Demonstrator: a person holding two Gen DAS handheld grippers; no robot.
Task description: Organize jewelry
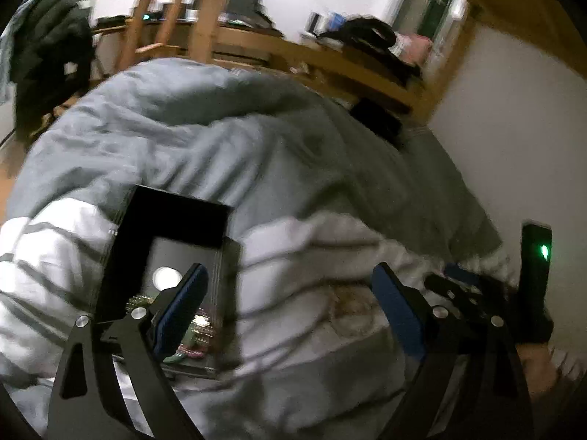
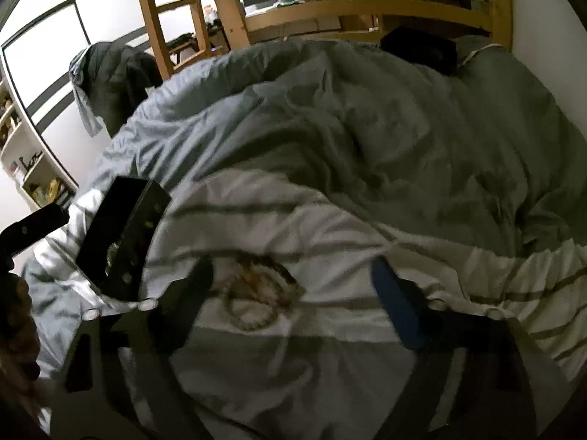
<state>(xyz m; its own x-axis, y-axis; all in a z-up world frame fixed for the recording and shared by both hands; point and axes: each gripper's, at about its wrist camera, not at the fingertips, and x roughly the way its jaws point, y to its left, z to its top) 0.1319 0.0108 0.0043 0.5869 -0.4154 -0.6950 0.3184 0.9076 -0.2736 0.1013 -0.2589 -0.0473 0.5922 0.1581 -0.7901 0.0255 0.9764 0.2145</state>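
Note:
A black jewelry box (image 1: 172, 242) lies open on the bed with its lid up; beaded bracelets (image 1: 196, 333) lie inside it. My left gripper (image 1: 290, 297) is open and empty, its left finger over the box. A pile of beaded necklaces and chains (image 2: 256, 289) lies on the white striped duvet. It shows blurred in the left wrist view (image 1: 348, 308). My right gripper (image 2: 293, 286) is open and empty, its fingers on either side of the pile, just above it. The box (image 2: 121, 234) stands to the pile's left.
The grey and white striped duvet (image 2: 330, 146) covers the bed in rumpled folds. A black case (image 2: 422, 49) lies at the far end. A wooden bed frame and ladder (image 2: 227, 7) stand behind. A wall (image 1: 513, 110) runs along the right. The right gripper's body (image 1: 533, 267) is at the right.

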